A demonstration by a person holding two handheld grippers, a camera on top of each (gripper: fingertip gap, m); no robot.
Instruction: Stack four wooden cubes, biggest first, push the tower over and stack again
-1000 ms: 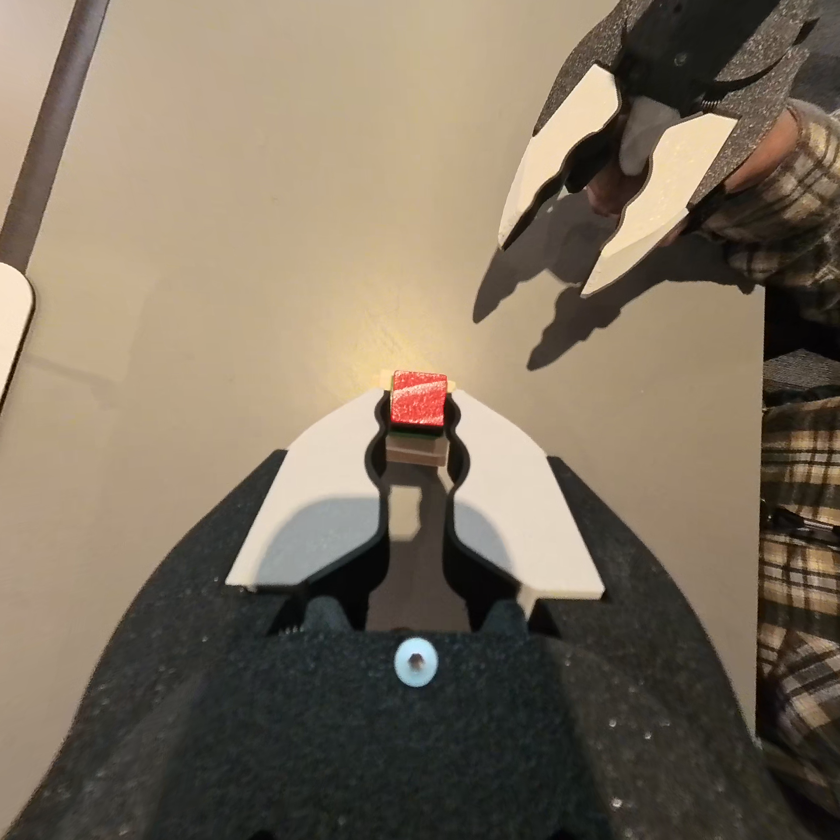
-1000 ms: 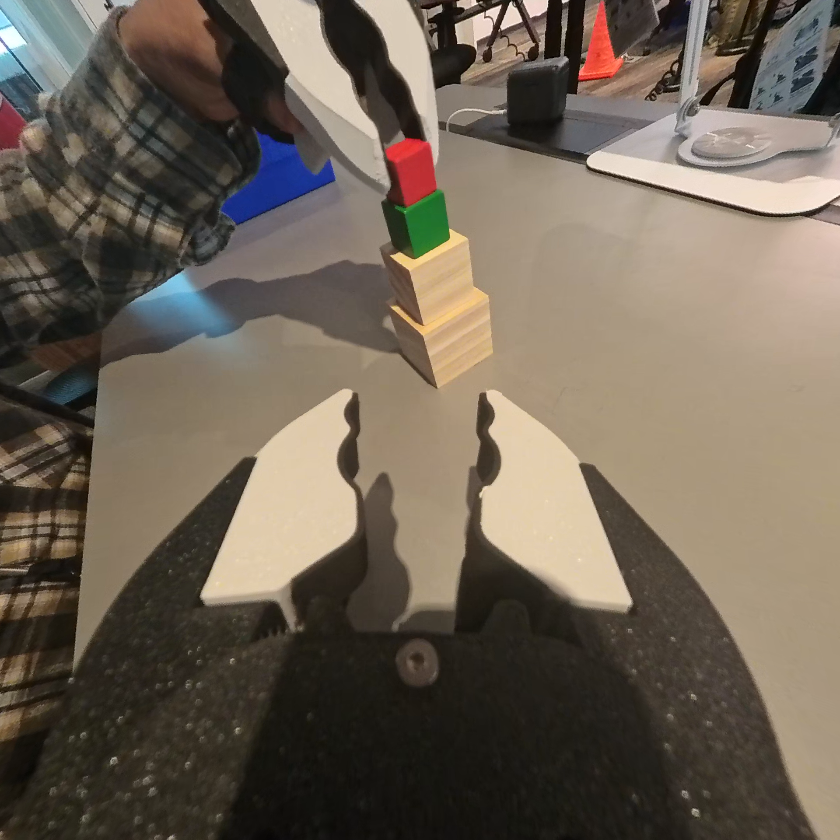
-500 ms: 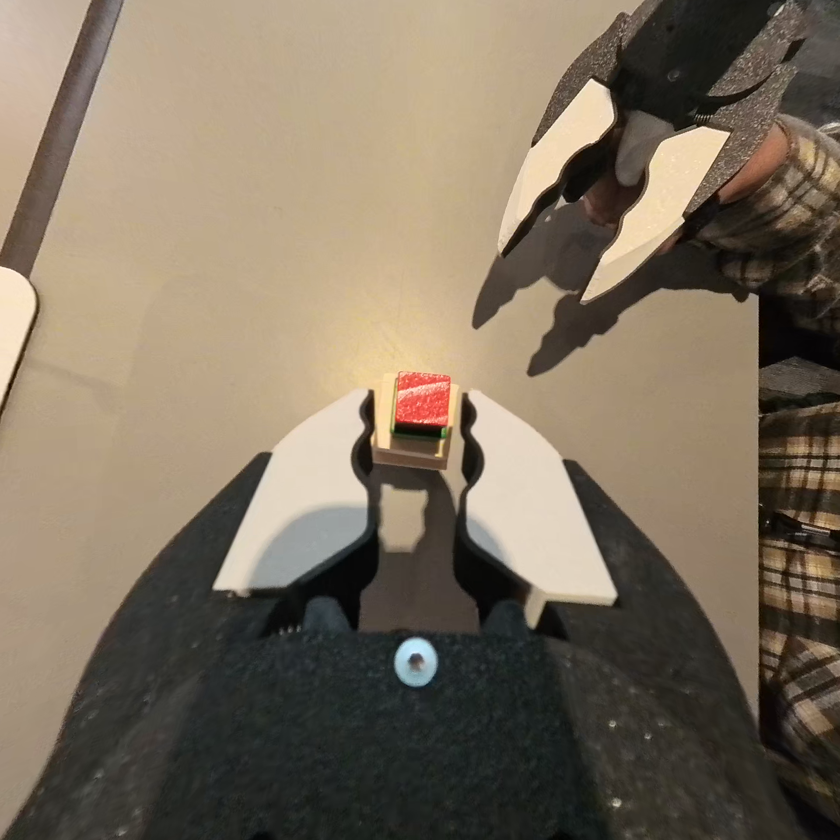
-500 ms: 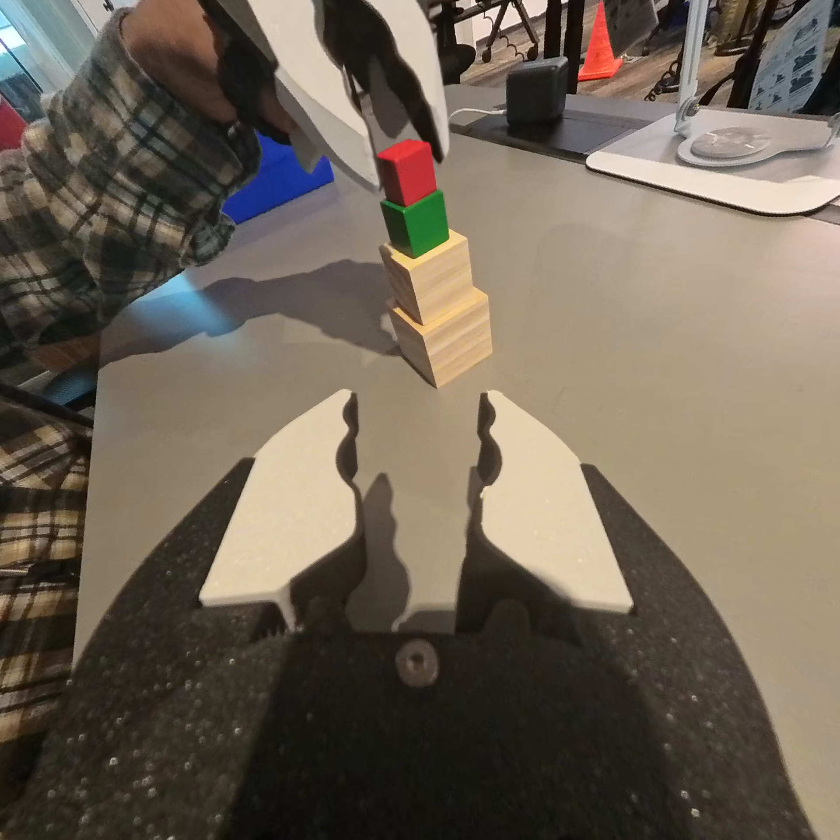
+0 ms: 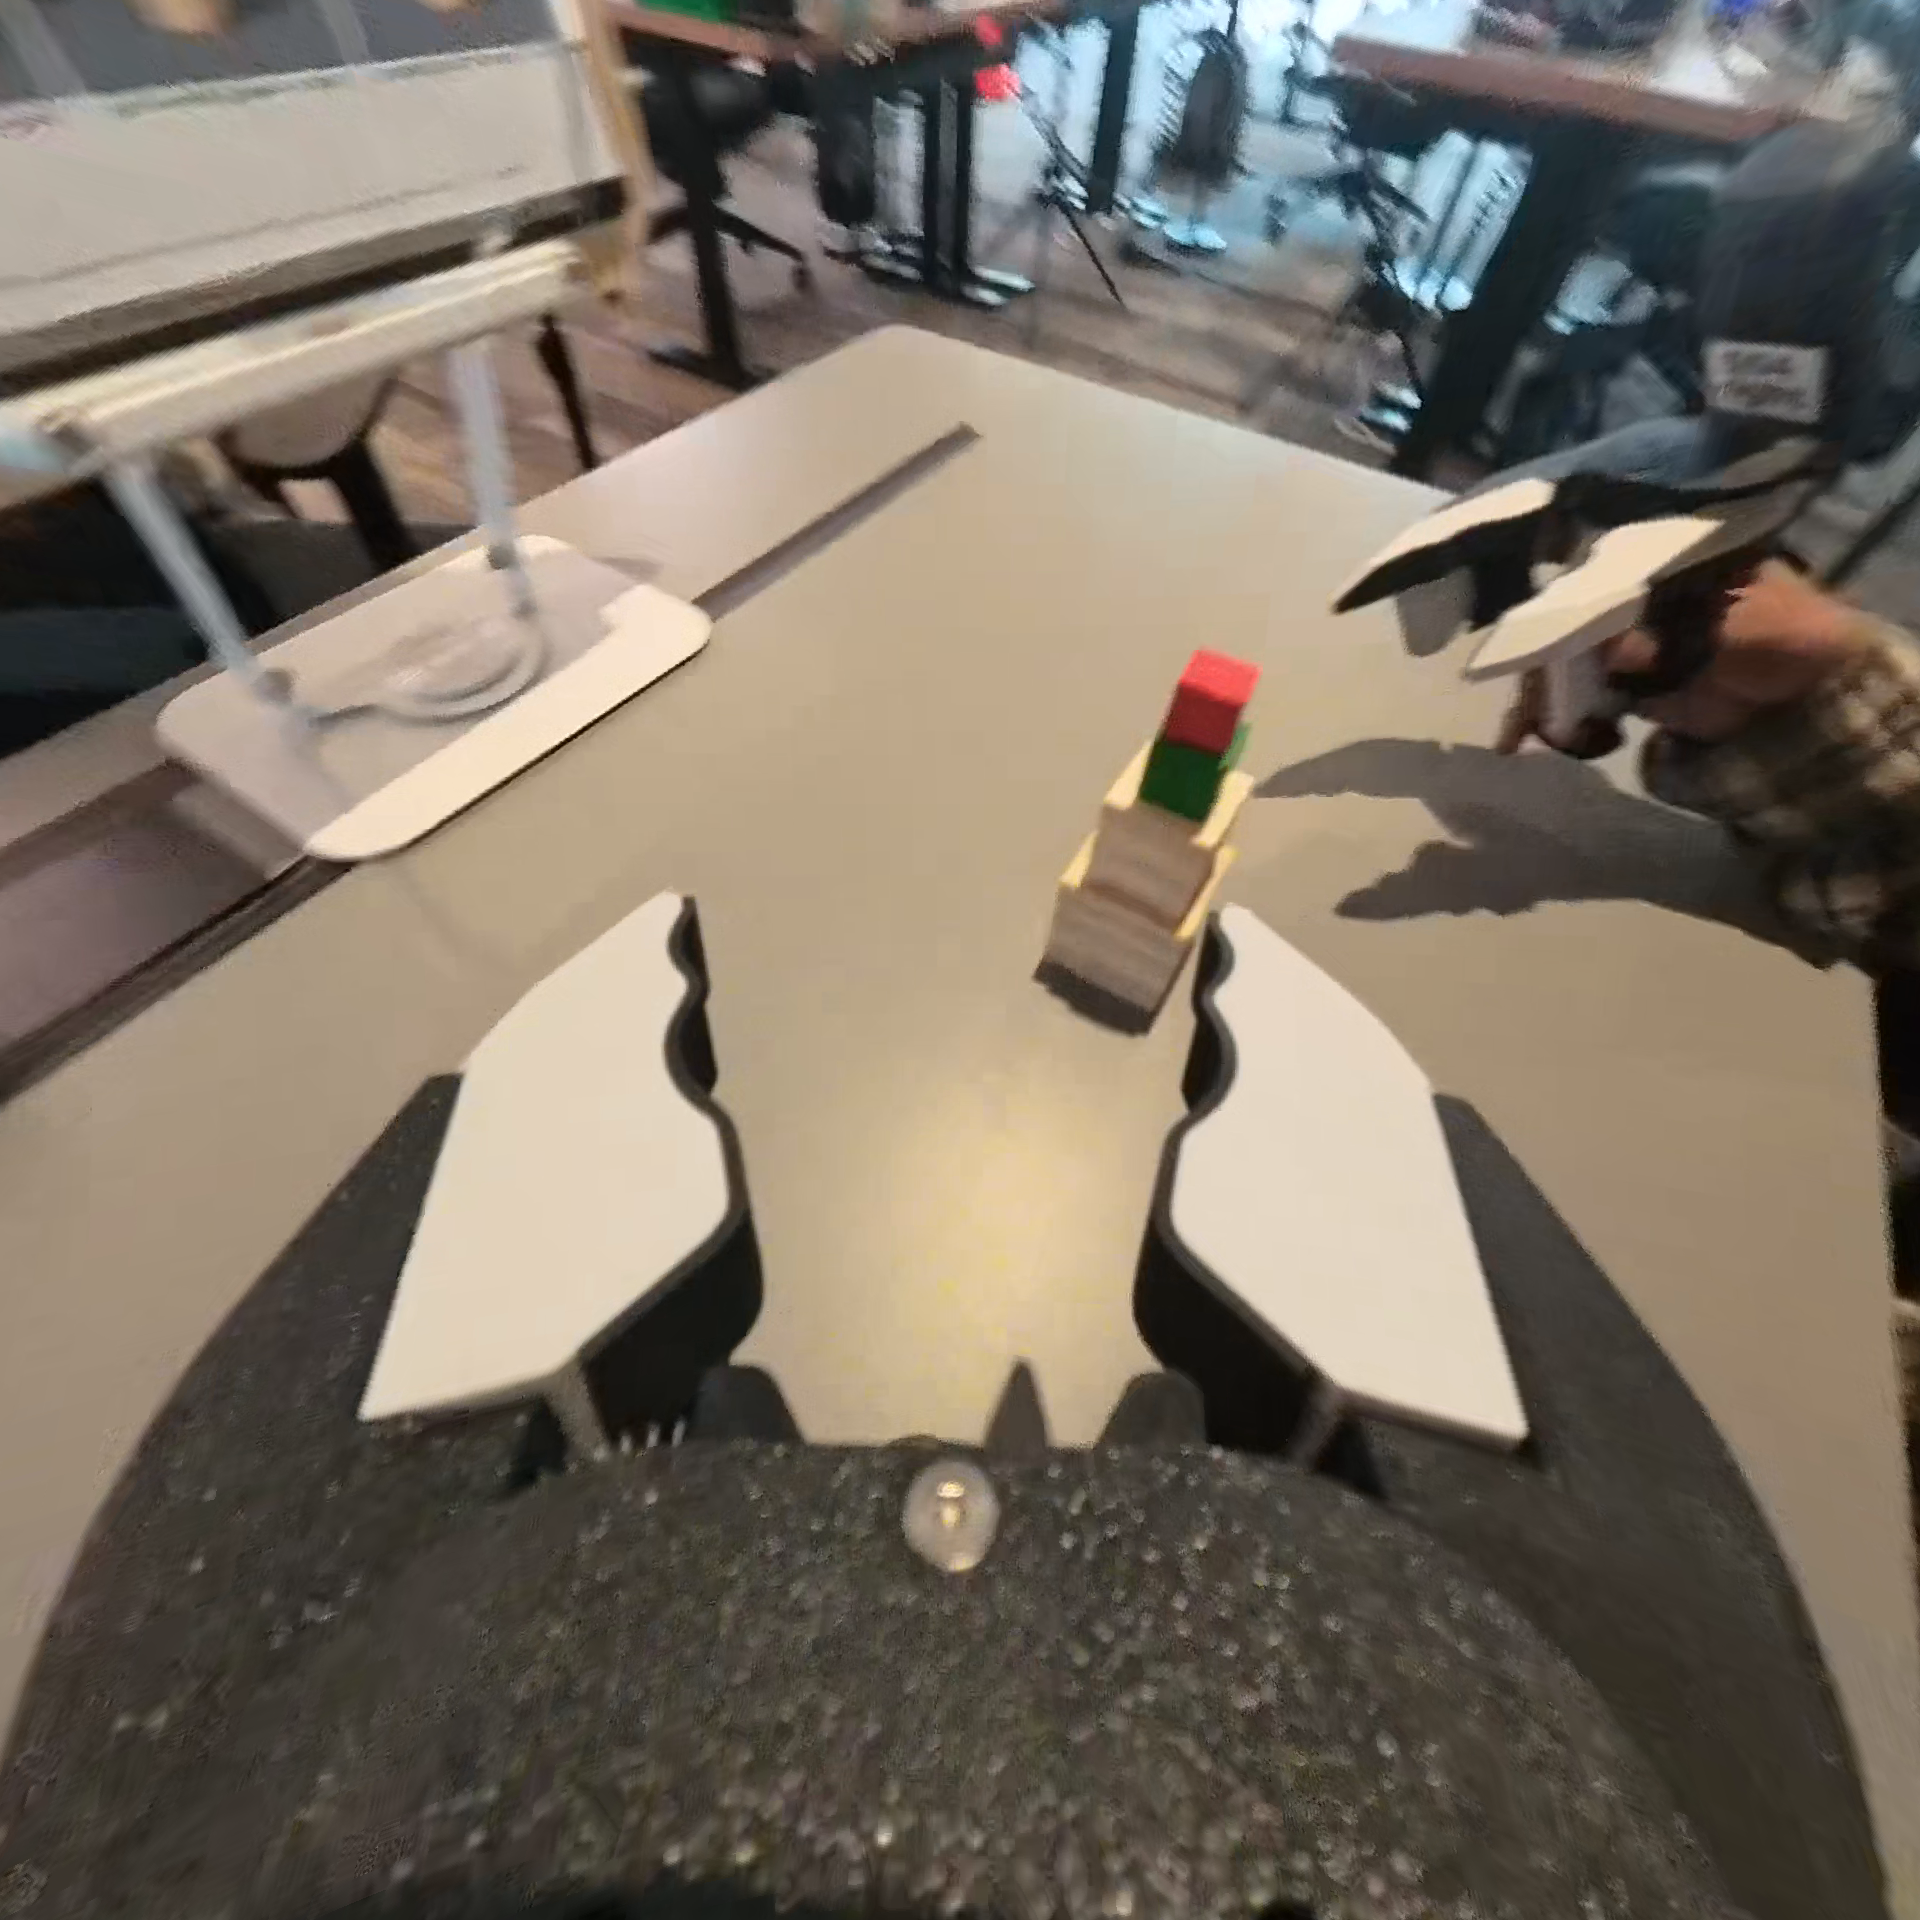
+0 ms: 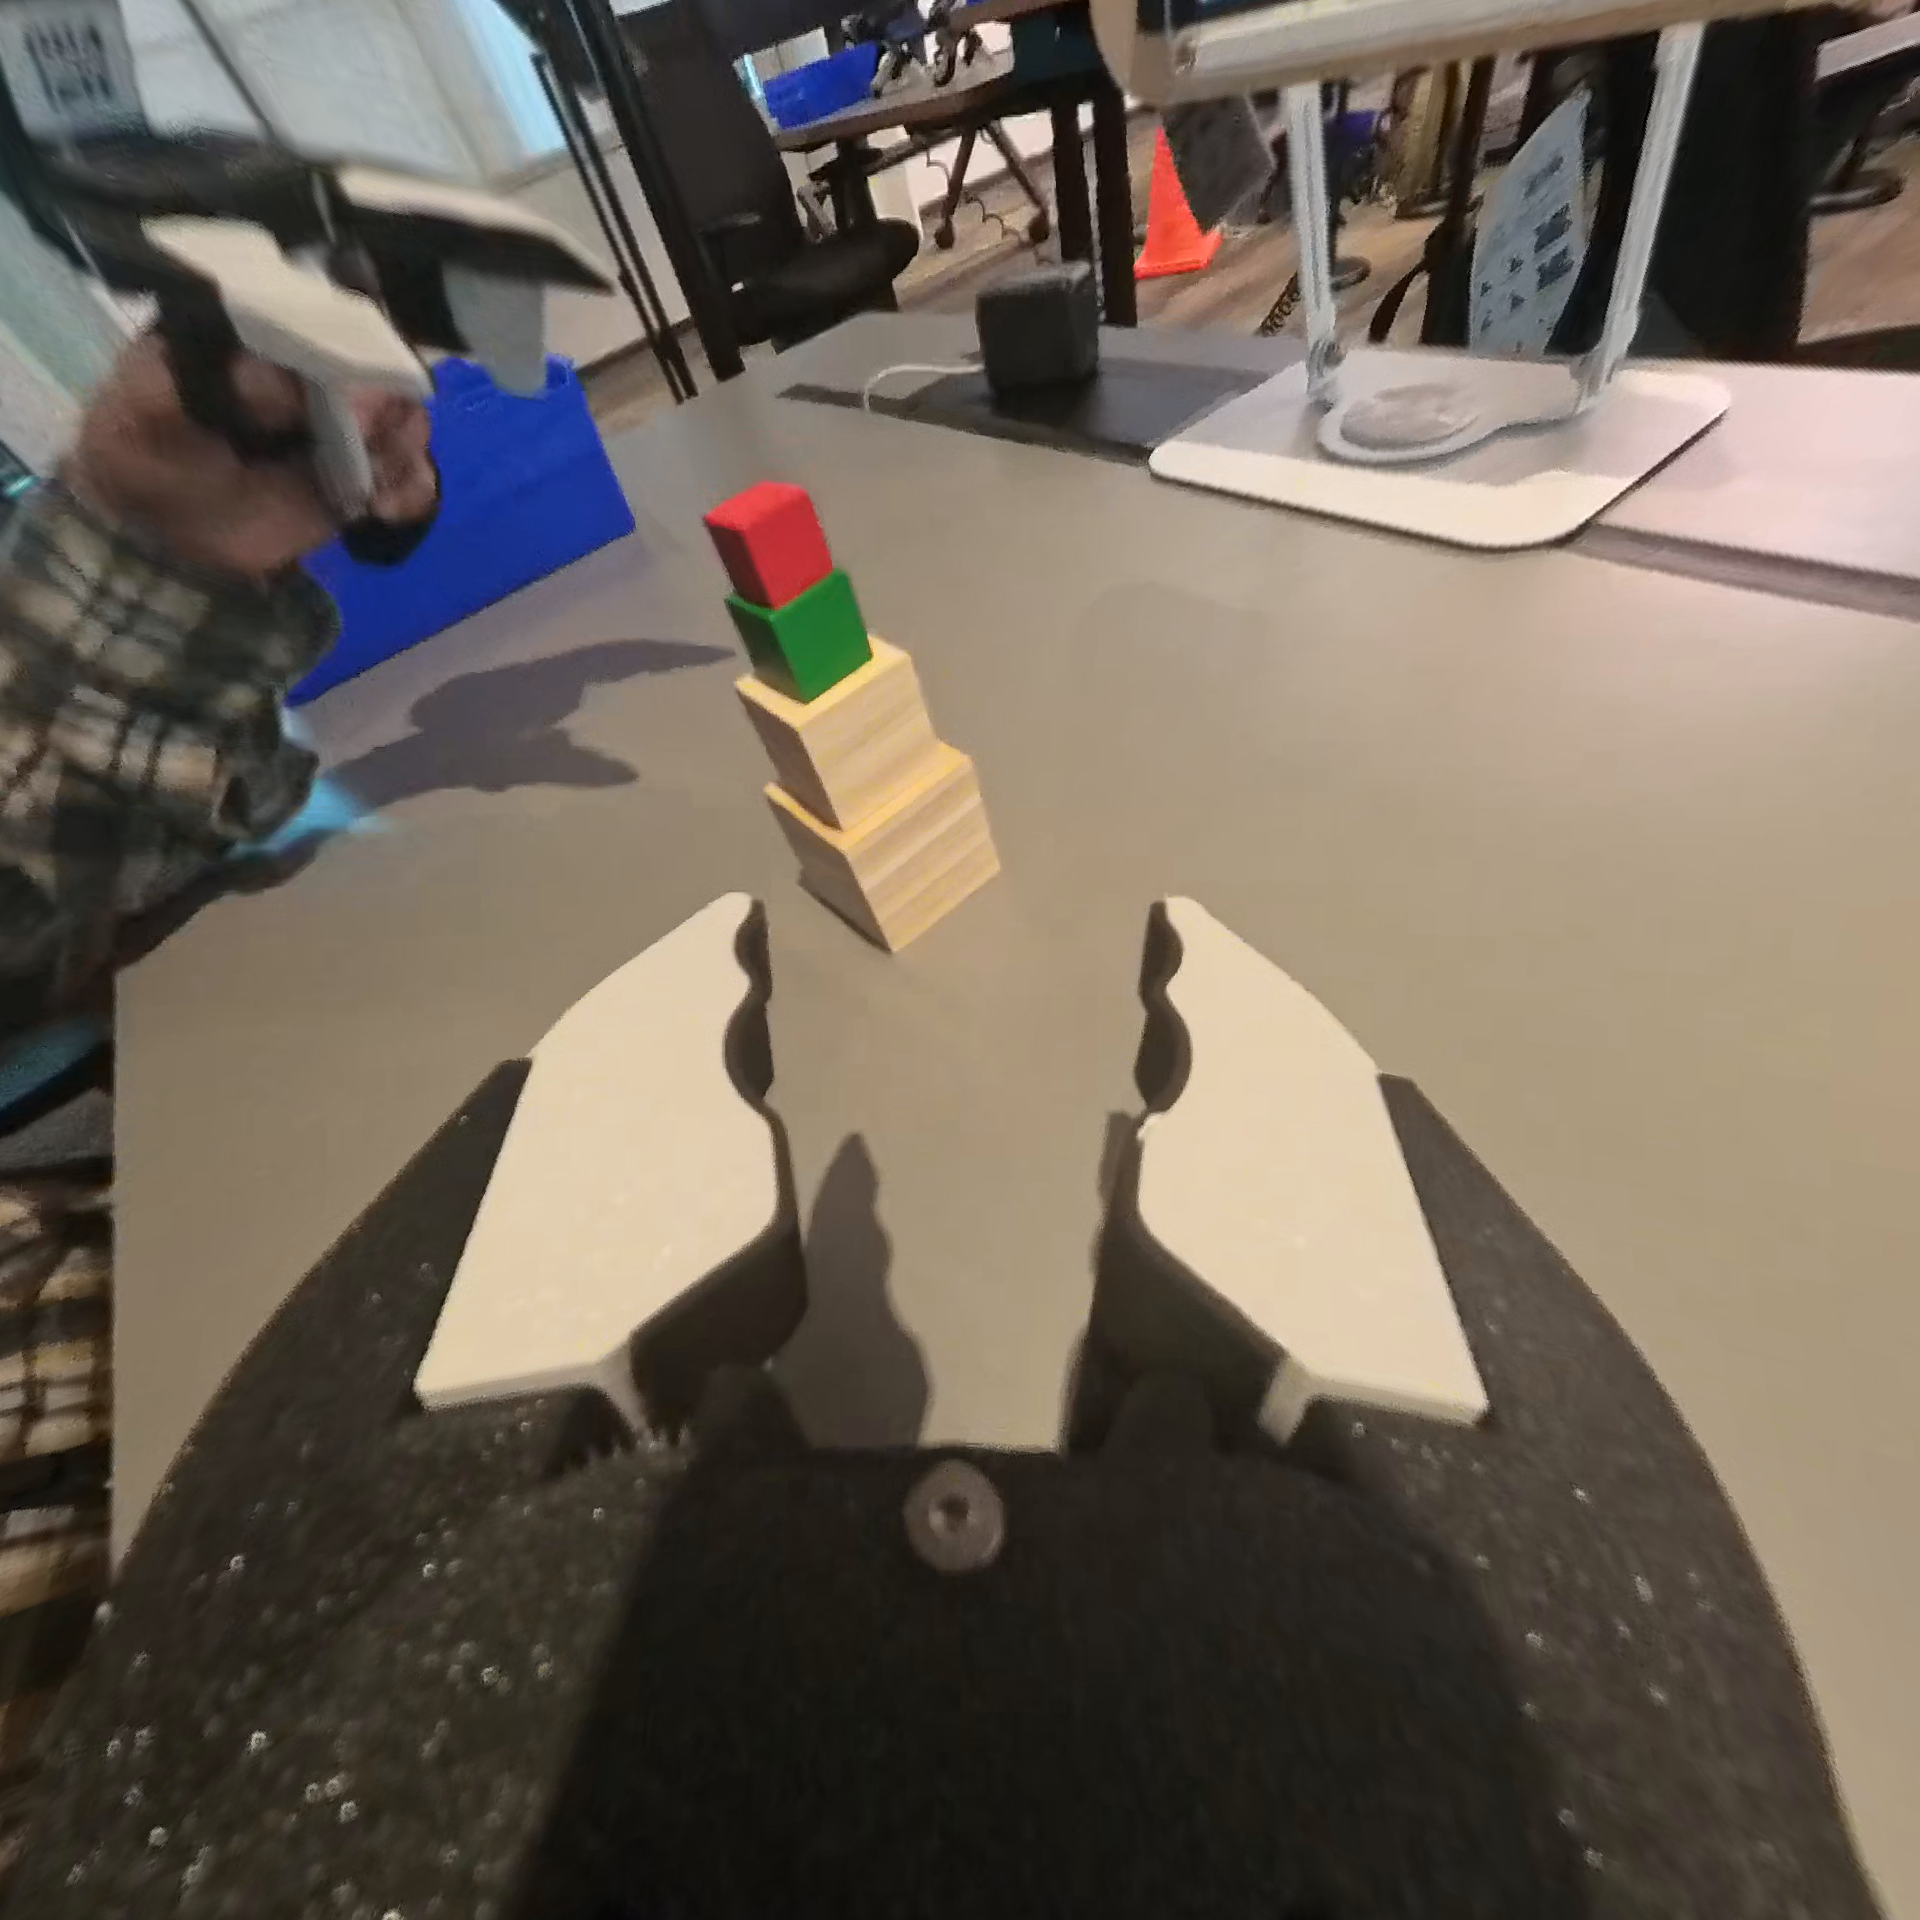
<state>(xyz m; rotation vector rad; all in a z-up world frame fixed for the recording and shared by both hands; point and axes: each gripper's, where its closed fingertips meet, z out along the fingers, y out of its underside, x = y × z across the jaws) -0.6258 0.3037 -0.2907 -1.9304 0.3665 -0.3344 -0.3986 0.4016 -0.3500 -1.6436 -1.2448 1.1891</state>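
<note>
A tower of four cubes stands on the grey table (image 6: 1403, 831). From the bottom it has a large plain wooden cube (image 6: 899, 857), a smaller plain cube (image 6: 842, 732), a green cube (image 6: 805, 634) and a red cube (image 6: 771, 542) on top. It also shows in the left wrist view, with the red cube (image 5: 1210, 701) topmost. My left gripper (image 5: 945, 914) is open and empty, just in front of the tower, which sits near its right fingertip. My right gripper (image 6: 951, 914) is open and empty, close in front of the tower.
A white stand base (image 6: 1455, 457) with thin metal legs sits at the table's far side, next to a black cube-shaped device (image 6: 1039, 327) on a dark mat. A blue box (image 6: 488, 520) lies beyond the table's left edge. Chairs and desks stand farther off. My right gripper's tips are some 9 centimetres from the smaller plain cube (image 6: 842, 732).
My left gripper let go of the red cube on top of the tower, opened wide, then drew back and tilted from looking down to looking level. The right gripper shifted slightly.
</note>
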